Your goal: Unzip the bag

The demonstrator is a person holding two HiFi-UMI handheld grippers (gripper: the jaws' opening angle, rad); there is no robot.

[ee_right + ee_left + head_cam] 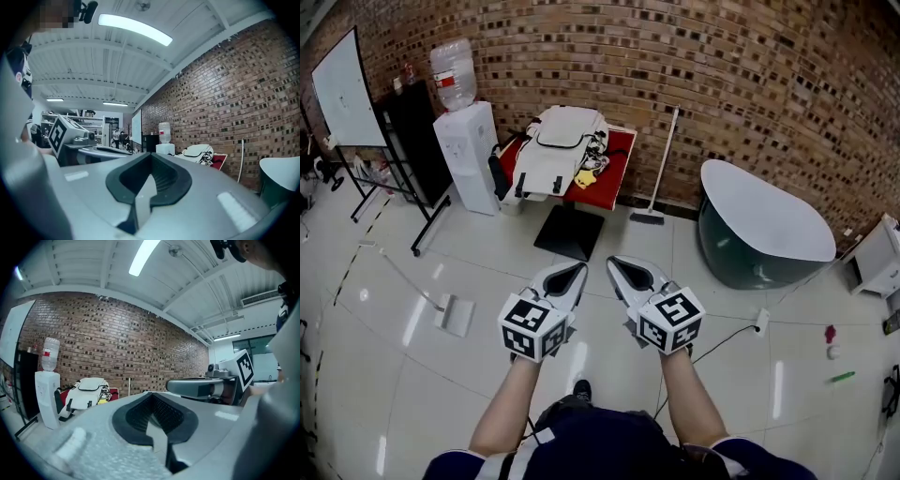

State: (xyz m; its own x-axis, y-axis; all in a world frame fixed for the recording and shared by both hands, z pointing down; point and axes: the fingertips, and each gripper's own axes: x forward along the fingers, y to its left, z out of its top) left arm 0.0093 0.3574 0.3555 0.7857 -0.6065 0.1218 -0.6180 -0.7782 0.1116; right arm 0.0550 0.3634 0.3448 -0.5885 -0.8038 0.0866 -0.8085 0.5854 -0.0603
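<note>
your left gripper (pixel 572 277) has its jaws pressed together with nothing between them, and your right gripper (pixel 623 272) is pressed together and empty as well; the two are held side by side in front of you above the pale tiled floor (pixel 487 281), well apart from the bag. the white bag (pixel 558 145) lies on the red desk (pixel 617 161) against the brick wall (pixel 722 66), covering the desk's left and middle and hanging over its front edge, with black straps showing on that overhang. from here you cannot tell how its zip stands, and nothing of its inside shows. a small yellow thing (pixel 584 176) sits at the bag's right side near the desk's front edge. just beside the desk's left edge stands a white water dispenser (pixel 469 155) carrying a clear bottle (pixel 455 73); how much water is in it you cannot tell. a long-handled broom (pixel 661 169) leans on the wall beside the desk's right edge.
</note>
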